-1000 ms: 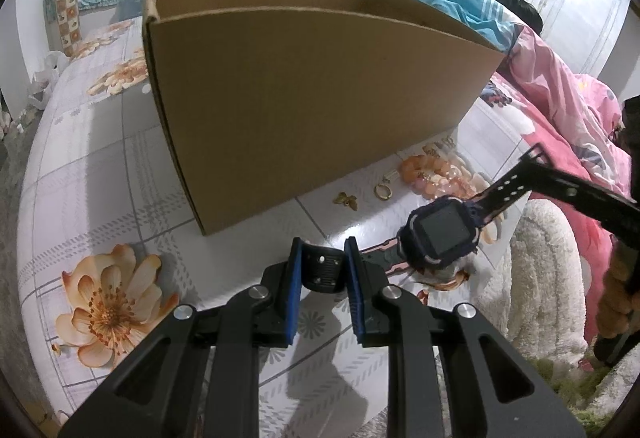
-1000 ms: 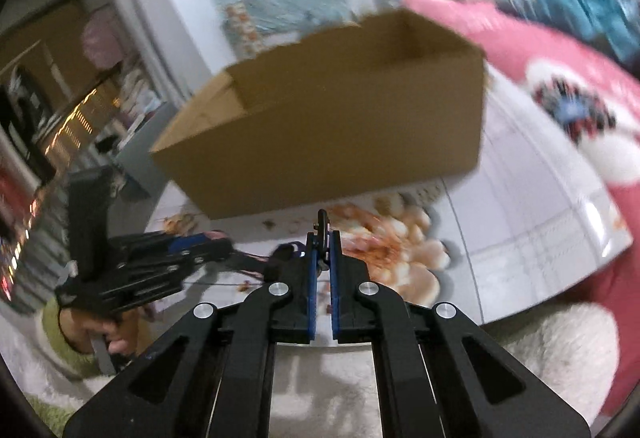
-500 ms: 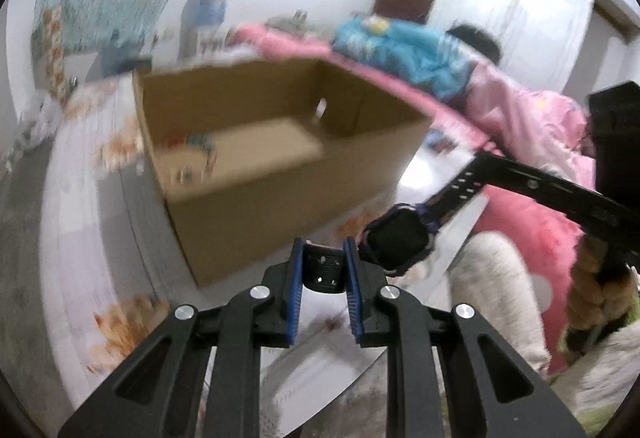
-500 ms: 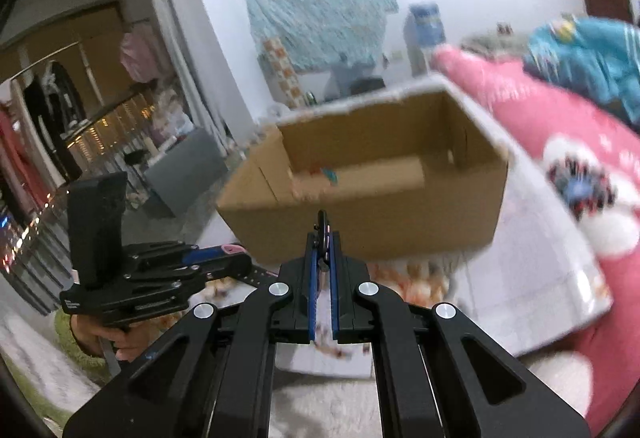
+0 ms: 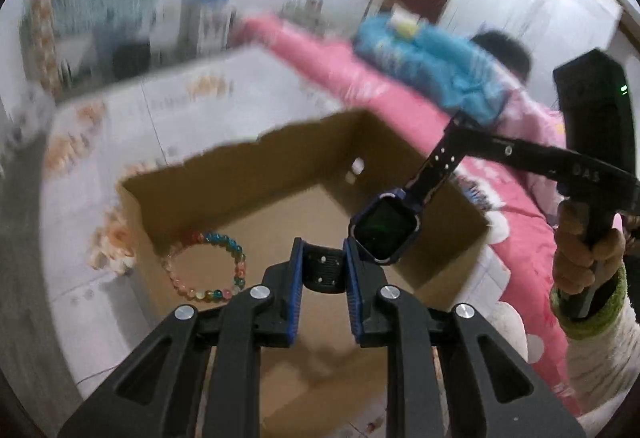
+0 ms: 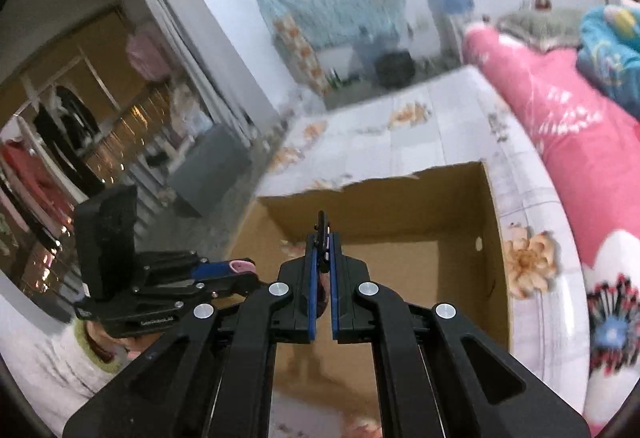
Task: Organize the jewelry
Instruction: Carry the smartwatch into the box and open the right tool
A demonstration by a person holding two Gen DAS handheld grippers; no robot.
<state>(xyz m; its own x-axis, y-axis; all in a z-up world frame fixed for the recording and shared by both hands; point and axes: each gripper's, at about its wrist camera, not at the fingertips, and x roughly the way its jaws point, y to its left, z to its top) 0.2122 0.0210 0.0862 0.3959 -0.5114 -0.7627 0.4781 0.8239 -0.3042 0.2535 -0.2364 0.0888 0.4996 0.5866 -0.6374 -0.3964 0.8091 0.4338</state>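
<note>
Left wrist view now looks down into the open cardboard box (image 5: 280, 205), where a second ago I faced its outer wall. So I judge the drop is close. My left gripper (image 5: 323, 270) clamps one ribbed strap end of the dark smartwatch (image 5: 384, 234); my right gripper (image 6: 322, 258), nearly closed, pinches the other strap end edge-on. The watch hangs taut between them over the box's matte brown floor. A glossy beaded bracelet (image 5: 206, 266) already lies inside.
</note>
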